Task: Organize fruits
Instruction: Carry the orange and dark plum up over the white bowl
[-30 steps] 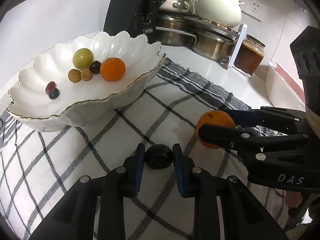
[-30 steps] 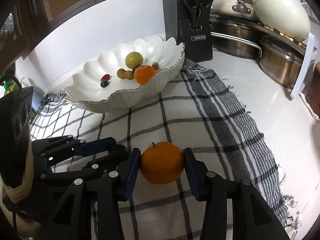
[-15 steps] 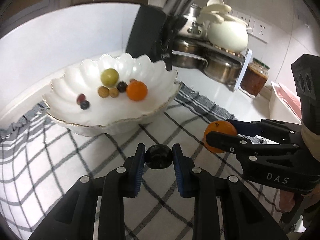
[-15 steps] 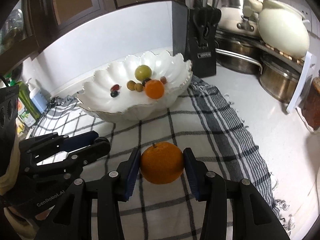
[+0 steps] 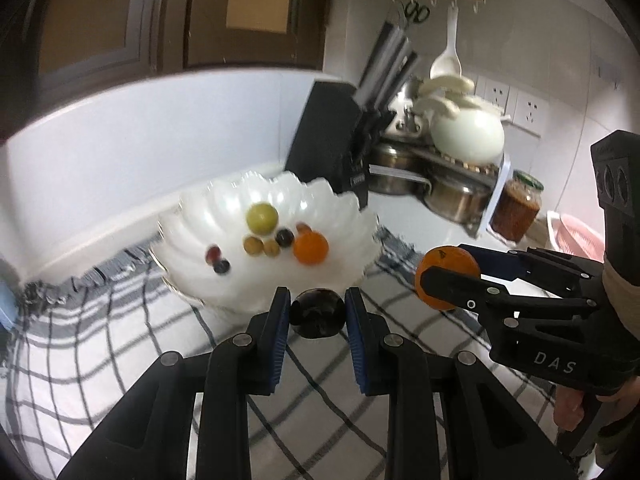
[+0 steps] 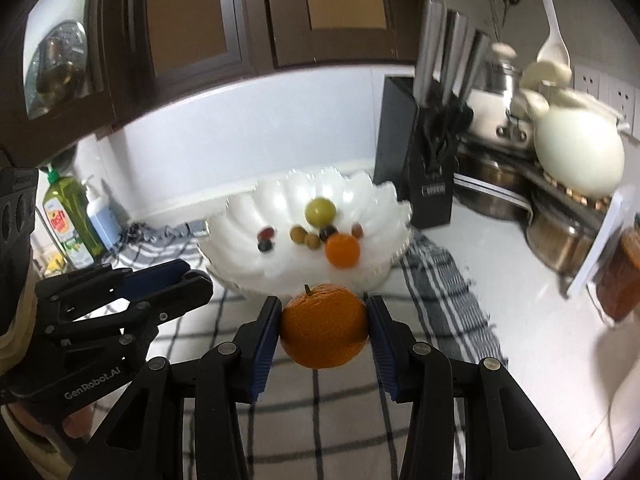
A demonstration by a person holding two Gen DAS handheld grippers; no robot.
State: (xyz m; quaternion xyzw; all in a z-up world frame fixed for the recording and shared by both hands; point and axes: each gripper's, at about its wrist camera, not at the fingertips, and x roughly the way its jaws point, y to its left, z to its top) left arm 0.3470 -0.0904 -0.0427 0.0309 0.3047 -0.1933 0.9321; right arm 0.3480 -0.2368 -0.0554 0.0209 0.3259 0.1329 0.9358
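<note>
Fruits were now airborne — orange (image 6: 323,326) clamped in the right gripper (image 6: 323,330), dark plum (image 5: 317,313) in the left gripper (image 5: 318,316), both lifted off the cloth (image 5: 100,344), bowl (image 5: 192,216) just ahead.

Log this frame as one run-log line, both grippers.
left gripper: shut on dark fruit | right gripper: shut on orange | both lifted off cloth, short of bowl
</note>
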